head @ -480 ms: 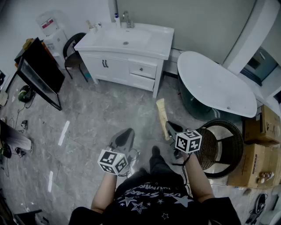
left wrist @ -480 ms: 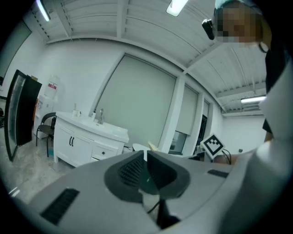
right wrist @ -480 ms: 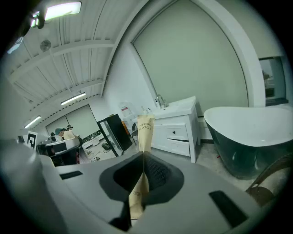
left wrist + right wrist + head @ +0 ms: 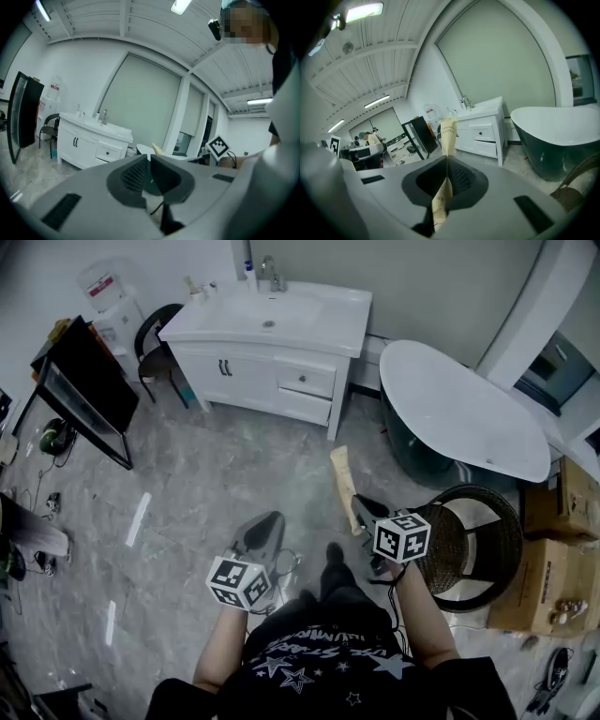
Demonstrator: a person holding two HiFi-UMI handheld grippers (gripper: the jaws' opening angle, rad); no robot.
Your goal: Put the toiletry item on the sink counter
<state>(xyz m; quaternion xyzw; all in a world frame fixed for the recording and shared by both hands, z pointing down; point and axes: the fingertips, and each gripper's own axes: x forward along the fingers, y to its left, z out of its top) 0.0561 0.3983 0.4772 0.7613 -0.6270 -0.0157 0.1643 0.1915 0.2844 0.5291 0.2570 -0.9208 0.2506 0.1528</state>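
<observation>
My right gripper (image 4: 359,510) is shut on a flat tan toothbrush packet (image 4: 343,479), which sticks out forward past its jaws over the grey floor. In the right gripper view the packet (image 4: 447,136) is pinched upright between the dark pads, pointing toward the white sink counter (image 4: 485,108). That counter (image 4: 323,329) stands far ahead at the top of the head view, with a basin and faucet (image 4: 270,276). My left gripper (image 4: 265,524) is level with the right one and to its left. Its jaws (image 4: 149,161) meet with nothing between them.
A white bathtub (image 4: 459,409) stands right of the counter. A round wicker stool (image 4: 473,545) and cardboard boxes (image 4: 553,549) are at my right. A black framed panel (image 4: 89,390) and a dark chair (image 4: 155,343) stand at the left. Small bottles (image 4: 250,277) line the counter's back edge.
The sink counter sits slightly higher in the head view. Both grippers keep their pose, and the packet stays in the right one.
</observation>
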